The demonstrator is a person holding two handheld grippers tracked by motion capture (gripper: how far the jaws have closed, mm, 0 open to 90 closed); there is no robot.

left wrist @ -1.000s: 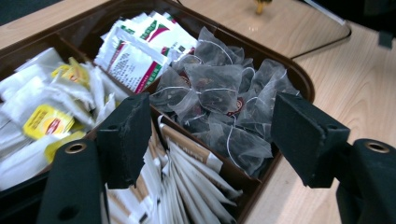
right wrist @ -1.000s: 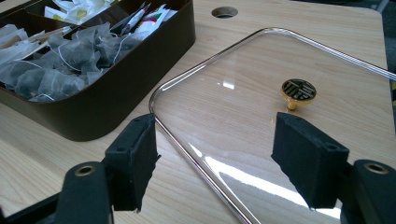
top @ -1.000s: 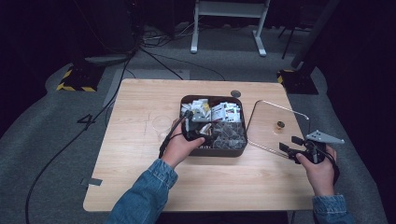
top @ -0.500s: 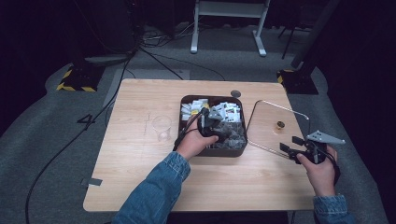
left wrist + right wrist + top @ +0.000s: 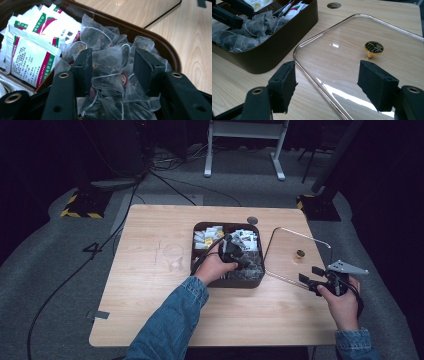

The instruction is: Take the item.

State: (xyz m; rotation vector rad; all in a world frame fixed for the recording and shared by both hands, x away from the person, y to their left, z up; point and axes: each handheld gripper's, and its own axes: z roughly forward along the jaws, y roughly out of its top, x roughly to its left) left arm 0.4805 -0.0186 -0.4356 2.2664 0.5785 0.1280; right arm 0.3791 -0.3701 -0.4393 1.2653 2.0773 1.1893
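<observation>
A light wooden table sits on grey carpet, seen from above. The landmark is a dark brown rounded box near the table's middle; everything below is placed relative to it.

Just right of the box, a clear glass lid lies flat on the wood, with a thin metal-edged rim and a small gold knob on top. Left of the box, near but apart from it, stands an empty clear drinking glass. Behind the box, at the far table edge, is a small round hole in the wood.

Inside the box, white paper sachets with green and red stripes fill the far-left part, and see-through mesh tea bags with strings are heaped in the near-right part.

A person in denim sleeves reaches in from the near side. The left gripper is down inside the box, jaws apart on either side of a mesh tea bag that sits between them; whether the pads press on it cannot be told. The right gripper is held right of the box, above the near edge of the glass lid, jaws wide apart with nothing between them.
</observation>
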